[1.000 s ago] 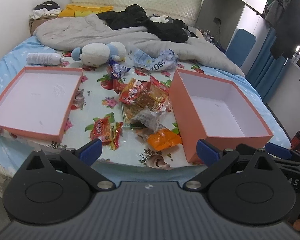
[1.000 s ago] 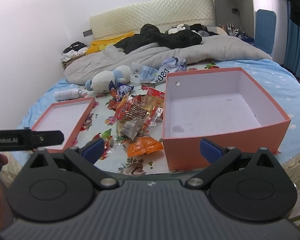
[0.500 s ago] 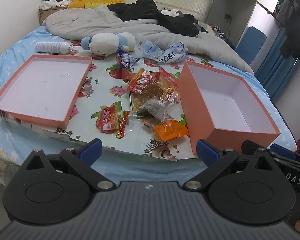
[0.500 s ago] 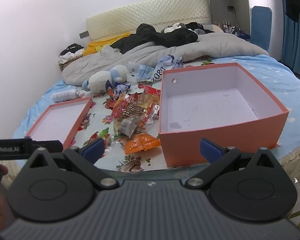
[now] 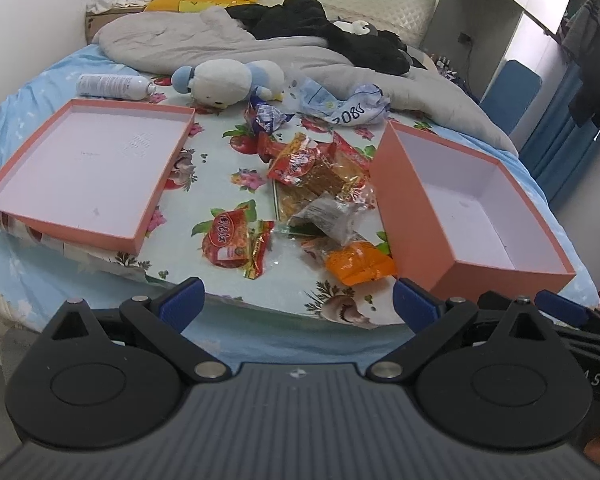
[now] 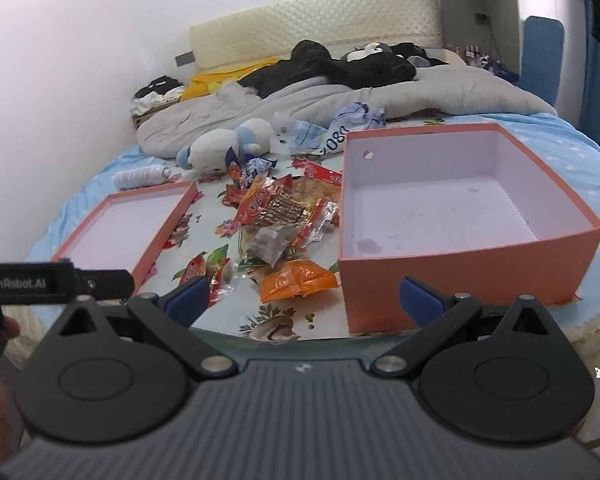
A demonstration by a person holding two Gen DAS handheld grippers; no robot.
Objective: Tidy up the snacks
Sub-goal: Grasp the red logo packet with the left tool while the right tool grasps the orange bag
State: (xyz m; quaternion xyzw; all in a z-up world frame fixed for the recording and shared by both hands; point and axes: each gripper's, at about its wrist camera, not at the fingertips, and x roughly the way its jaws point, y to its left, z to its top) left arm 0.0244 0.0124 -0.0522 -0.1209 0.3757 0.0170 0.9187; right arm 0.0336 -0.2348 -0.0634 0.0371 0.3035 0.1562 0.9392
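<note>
A heap of snack packets (image 5: 320, 184) is seen spread on the flowered mat (image 5: 220, 168), crinkled wrappers in red, gold and clear film. Just left of the deep orange box (image 5: 420, 216) the heap is piled, with an orange packet (image 5: 358, 266) lying closest to the box's near corner. Further left of the box, a red packet (image 5: 226, 238) is seen apart from the heap. The box's white inside is shown bare. Well left of the box, a shallow orange lid (image 5: 140, 236) is laid open side up. Behind the box, a plush toy (image 5: 224, 84), a white bottle (image 5: 112, 86) and a grey quilt (image 5: 220, 40) are spotted on the bed, against a padded headboard (image 6: 312, 36). The left gripper (image 5: 298, 300) is held spread wide, nothing between its blue pads (image 5: 182, 300). The right gripper (image 6: 304, 298) is likewise splayed and unladen, short of the box.
</note>
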